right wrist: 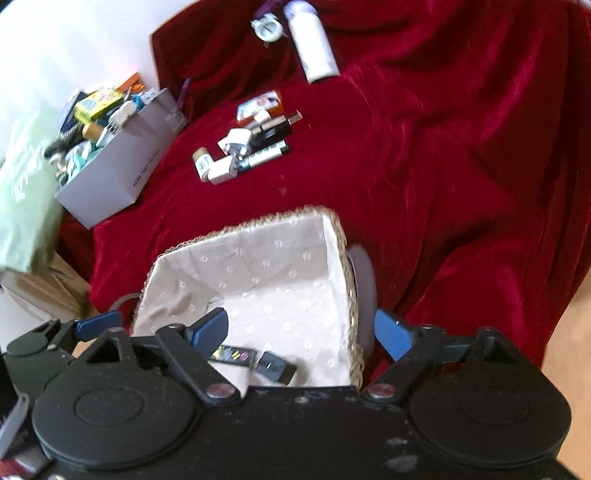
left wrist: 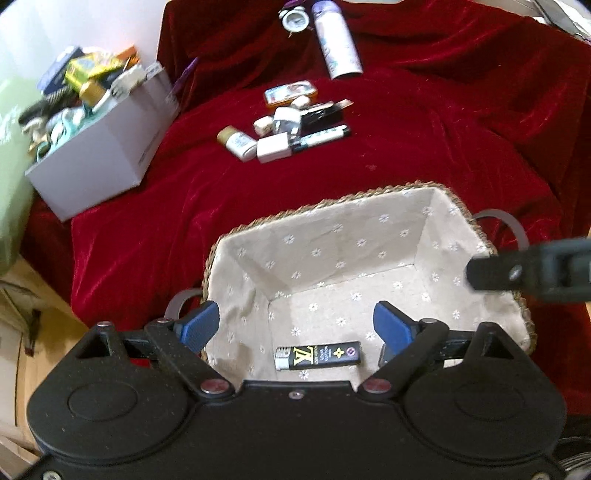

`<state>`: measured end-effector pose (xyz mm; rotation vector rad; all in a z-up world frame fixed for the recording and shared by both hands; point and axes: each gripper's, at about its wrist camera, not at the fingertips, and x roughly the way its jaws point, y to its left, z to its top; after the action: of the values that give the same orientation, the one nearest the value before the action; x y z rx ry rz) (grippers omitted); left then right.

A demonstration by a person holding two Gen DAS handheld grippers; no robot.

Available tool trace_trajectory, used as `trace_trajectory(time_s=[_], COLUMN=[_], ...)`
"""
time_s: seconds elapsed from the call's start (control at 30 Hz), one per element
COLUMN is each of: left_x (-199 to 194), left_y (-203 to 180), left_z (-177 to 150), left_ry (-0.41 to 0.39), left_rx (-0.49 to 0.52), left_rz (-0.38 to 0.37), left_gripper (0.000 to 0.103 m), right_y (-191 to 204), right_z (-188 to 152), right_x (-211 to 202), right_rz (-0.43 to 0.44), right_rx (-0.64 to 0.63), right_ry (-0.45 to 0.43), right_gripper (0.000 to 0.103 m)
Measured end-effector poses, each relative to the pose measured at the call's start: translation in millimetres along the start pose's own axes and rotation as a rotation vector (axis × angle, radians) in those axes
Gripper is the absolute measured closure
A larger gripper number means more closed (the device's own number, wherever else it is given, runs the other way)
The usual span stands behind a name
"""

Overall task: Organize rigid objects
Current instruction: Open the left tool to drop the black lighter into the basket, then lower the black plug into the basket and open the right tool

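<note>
The sorting has barely begun. A black lighter [left wrist: 317, 356] lies on the floor of the lined basket [left wrist: 332, 206], while a heap of small things [left wrist: 291, 123] waits on the red cloth [left wrist: 443, 129] farther off, with a bottle [left wrist: 334, 38] and a little clock [left wrist: 294, 18] beyond. The left claw [left wrist: 295, 328] and right claw [right wrist: 301, 330] both hang open and empty over the basket. Only the right view shows a second dark object [right wrist: 275, 366], possibly another lighter, just right of the first.
</note>
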<state>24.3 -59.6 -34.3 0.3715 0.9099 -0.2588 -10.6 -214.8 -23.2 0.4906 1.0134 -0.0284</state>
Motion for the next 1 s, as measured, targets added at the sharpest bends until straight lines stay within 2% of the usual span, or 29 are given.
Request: trace_trajectory(time_s=[0.13,0.63,0.8,1.0], left_x=[-1.4,3.0,1.9,10.8], left_y=[-2.3,11.3,15.0,31.5], left_z=[0.5,-13.5,-11.9,-3.1], left_ry=[0.004,0.026,0.014,0.013], left_rx=[-0.042,-0.069,-0.089,-0.151], left_rz=[-0.014,0.019,0.016,0.029], left_gripper=[0.016,0.015,0.015,0.014], right_y=[-7.3,1.8,1.7,7.7], right_z=[-6.2,-10.9,-10.5,-9.9], right_x=[10.8,17.9,15.0,13.8], right_rz=[0.017,0.018,0.009,-0.046], right_rx=[0.029,-0.002,-0.01,-0.068], right_ry=[0.052,0.071,0.055,0.008], right_gripper=[0.016,0.016,0.015,0.015])
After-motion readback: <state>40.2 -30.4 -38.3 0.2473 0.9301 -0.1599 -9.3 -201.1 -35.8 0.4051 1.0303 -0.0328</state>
